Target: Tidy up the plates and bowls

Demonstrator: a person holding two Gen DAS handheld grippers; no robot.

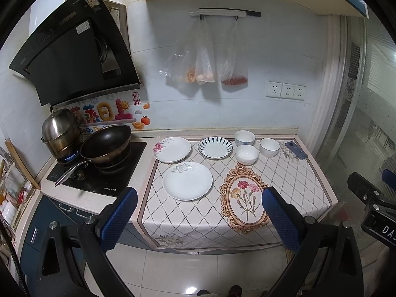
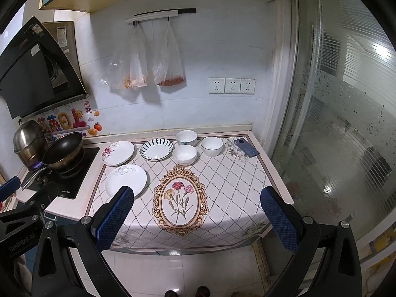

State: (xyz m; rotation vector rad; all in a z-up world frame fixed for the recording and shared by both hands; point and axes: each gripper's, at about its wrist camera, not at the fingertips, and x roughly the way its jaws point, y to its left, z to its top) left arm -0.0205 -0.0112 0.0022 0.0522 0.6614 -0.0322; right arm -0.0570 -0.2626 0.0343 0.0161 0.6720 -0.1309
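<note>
Both tools are held back from the counter. My left gripper (image 1: 199, 219) and right gripper (image 2: 196, 219) have their jaws wide apart and empty. Three plates lie separate on the cloth (image 1: 284, 173): the pink-flower plate (image 1: 172, 149), the blue-striped plate (image 1: 215, 147) and the near white plate (image 1: 187, 181). Three bowls (image 1: 246, 154) cluster just right of them. I judge nothing stacked yet. I would grip a plate by its rim, lift level, and steer clear of the phone (image 1: 295, 150).

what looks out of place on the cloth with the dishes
A phone lies at the cloth's far right corner, beside the bowls; it isn't tableware. The plates and bowls sit upright, nothing spilled or broken.
</note>
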